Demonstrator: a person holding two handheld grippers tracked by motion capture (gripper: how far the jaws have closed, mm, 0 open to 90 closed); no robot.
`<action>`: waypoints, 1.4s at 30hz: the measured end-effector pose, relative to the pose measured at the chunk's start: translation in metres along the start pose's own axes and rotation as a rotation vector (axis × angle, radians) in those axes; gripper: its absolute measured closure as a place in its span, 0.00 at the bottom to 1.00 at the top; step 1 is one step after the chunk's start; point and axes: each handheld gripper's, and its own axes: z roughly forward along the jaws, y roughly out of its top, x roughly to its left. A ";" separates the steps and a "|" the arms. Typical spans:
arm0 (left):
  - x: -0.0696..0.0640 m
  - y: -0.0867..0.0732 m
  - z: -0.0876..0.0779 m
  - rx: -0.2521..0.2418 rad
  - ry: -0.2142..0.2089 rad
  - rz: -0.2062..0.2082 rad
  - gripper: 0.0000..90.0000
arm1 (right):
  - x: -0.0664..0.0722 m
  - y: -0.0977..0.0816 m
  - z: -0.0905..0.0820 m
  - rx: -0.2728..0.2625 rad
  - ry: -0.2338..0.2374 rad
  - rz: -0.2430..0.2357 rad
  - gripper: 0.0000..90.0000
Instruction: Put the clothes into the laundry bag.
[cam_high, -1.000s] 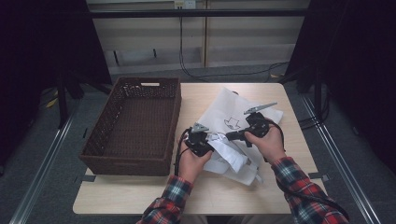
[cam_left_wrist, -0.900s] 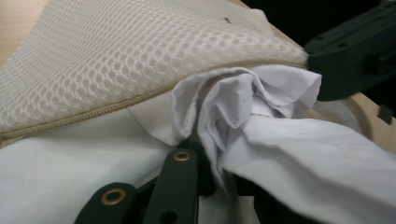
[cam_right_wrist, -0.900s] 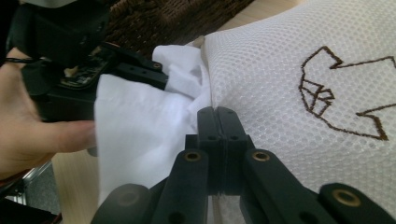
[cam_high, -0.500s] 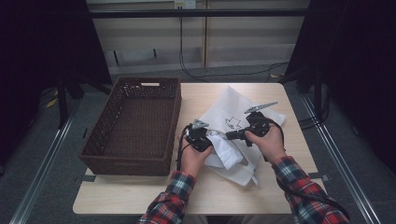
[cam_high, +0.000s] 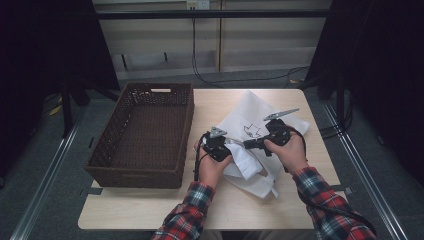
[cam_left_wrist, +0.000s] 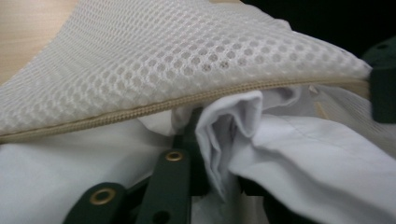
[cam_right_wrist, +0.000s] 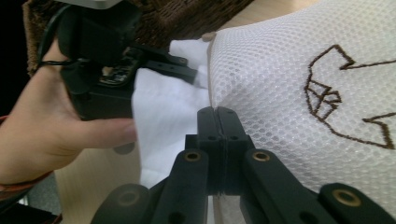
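High view: mesh laundry bag (cam_high: 260, 117) on table (cam_high: 165, 215), right of wicker basket (cam_high: 142, 132); white garment (cam_high: 245, 165) half out of bag mouth; left gripper (cam_high: 216, 145) and right gripper (cam_high: 255, 145) meet at opening. Left gripper view: fingers just opening, garment fold (cam_left_wrist: 233, 135) between them, grip loose; zipper edge (cam_left_wrist: 154, 109) above. Right gripper view: fingers clenched on mesh edge (cam_right_wrist: 219, 93). Risk: garment slides back out; zipper snags cloth.
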 end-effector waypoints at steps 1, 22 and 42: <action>0.000 0.001 -0.001 0.008 -0.004 0.014 0.81 | -0.001 0.000 -0.001 0.000 -0.010 -0.002 1.00; -0.015 -0.001 -0.047 0.175 -0.016 0.111 0.42 | -0.015 -0.009 -0.004 0.002 -0.049 0.030 1.00; -0.015 -0.027 -0.074 0.316 -0.040 0.067 1.00 | -0.017 -0.012 -0.003 0.010 -0.055 0.029 1.00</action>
